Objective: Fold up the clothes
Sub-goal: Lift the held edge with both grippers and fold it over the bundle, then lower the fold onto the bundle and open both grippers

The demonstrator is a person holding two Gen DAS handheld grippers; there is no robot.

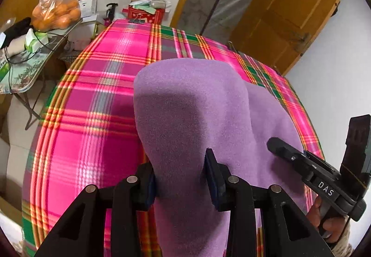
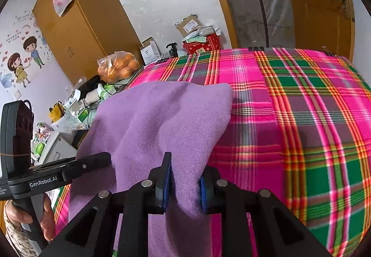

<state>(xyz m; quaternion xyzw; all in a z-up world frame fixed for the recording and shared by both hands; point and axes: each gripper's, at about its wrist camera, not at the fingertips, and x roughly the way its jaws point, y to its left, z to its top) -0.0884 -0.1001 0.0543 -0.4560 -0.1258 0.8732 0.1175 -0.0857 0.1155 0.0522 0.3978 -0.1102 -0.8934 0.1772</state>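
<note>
Two claws, left claw (image 1: 179, 178) and right claw (image 2: 184, 184), each clamped on near edge of soft purple fleece garment (image 1: 197, 104); cloth stretched forward from both, far end resting on pink plaid-covered worktop (image 1: 92, 94); claws equally near.

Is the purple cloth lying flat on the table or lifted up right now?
Partly lifted: both grippers, left gripper and right gripper, pinch the purple cloth's near edge, its far part draping onto the plaid tablecloth.

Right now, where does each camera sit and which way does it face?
Left wrist: on the left gripper, looking forward over the purple fleece cloth clamped between its fingers; the right gripper shows at right.
Right wrist: on the right gripper, facing the same way, also clamping the cloth; the left gripper and left hand show at left.
Shared: cloth, plaid bedspread, bag of oranges, red box.
</note>
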